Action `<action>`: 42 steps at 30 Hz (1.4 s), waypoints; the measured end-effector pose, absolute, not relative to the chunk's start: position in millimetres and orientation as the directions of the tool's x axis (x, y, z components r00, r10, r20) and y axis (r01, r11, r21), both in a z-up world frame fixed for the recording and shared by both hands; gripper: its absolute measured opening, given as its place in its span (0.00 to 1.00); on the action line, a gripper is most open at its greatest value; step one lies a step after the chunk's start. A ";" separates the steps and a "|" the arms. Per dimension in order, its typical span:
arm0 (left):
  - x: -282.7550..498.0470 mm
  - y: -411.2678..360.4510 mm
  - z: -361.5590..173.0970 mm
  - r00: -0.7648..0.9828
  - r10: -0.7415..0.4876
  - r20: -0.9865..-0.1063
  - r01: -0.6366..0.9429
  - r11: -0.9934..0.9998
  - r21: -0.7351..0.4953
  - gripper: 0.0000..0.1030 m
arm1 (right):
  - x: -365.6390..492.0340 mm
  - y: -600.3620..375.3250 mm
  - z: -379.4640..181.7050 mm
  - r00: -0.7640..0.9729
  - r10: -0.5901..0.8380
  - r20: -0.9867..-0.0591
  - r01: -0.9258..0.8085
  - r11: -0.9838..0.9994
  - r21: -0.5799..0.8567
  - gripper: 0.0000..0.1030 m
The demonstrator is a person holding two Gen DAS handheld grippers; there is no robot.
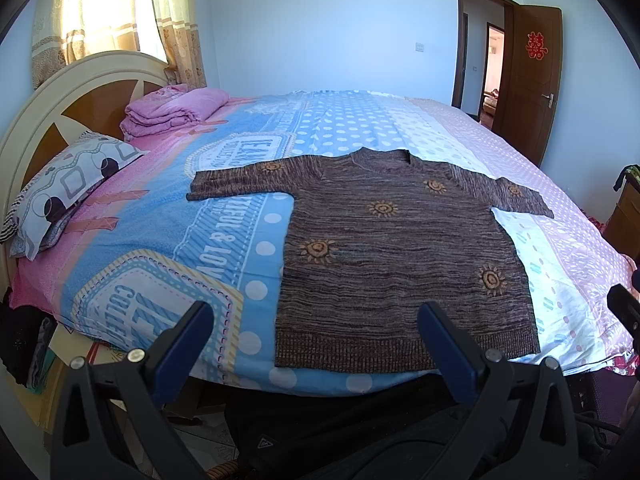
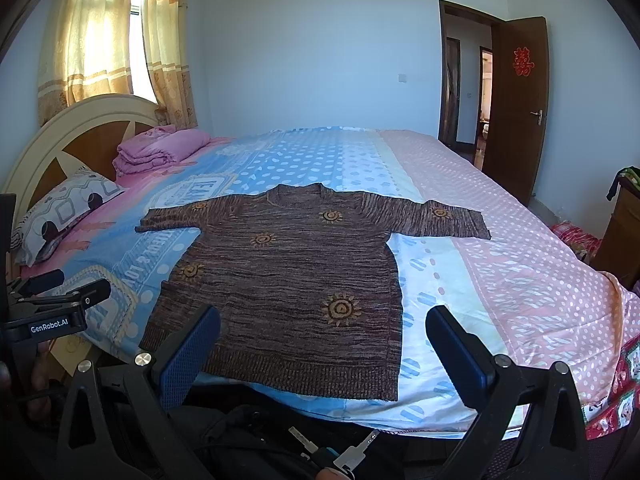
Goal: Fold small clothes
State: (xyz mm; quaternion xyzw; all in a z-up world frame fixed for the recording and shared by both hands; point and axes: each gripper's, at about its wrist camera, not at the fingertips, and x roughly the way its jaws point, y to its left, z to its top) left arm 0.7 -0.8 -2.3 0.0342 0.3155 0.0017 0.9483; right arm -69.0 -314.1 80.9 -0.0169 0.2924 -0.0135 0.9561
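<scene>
**Sweater laid flat, both grippers poised at the near edge of the bed**

A brown knitted sweater with orange sun motifs lies face up on the patterned bedspread, hem toward the near edge, neckline toward the far wall, both short sleeves spread out left and right. This flat, open layout probably serves the fold: every edge is exposed and reachable. The left gripper hangs just short of the hem's left corner, its fingers spread wide and holding nothing. The right gripper sits likewise at the near edge, fingers apart and empty, straddling the hem's right half. No fold has been made yet; the likely first move is a pinch at the hem or a sleeve. A folded pink blanket and a pillow rest far left by the headboard, well apart from the sweater.
</scene>
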 end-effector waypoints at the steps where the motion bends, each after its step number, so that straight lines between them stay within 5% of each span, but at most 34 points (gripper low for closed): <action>1: 1.3 -1.1 -2.1 0.801 0.023 -0.599 0.019 0.998 0.063 1.00 | -68.9 -314.2 80.8 0.828 -0.034 -0.560 0.014 0.999 -0.039 0.99; 20: 57.5 2.4 -26.0 0.767 0.118 -0.631 0.015 0.980 0.201 1.00 | -13.0 -337.7 50.2 0.801 0.003 -0.598 -0.029 0.999 -0.034 0.99; 42: 236.9 -16.4 -61.1 0.768 0.239 -0.594 -0.047 0.946 0.320 1.00 | 139.5 -506.9 21.2 0.659 -0.209 -0.723 0.302 0.953 0.000 0.99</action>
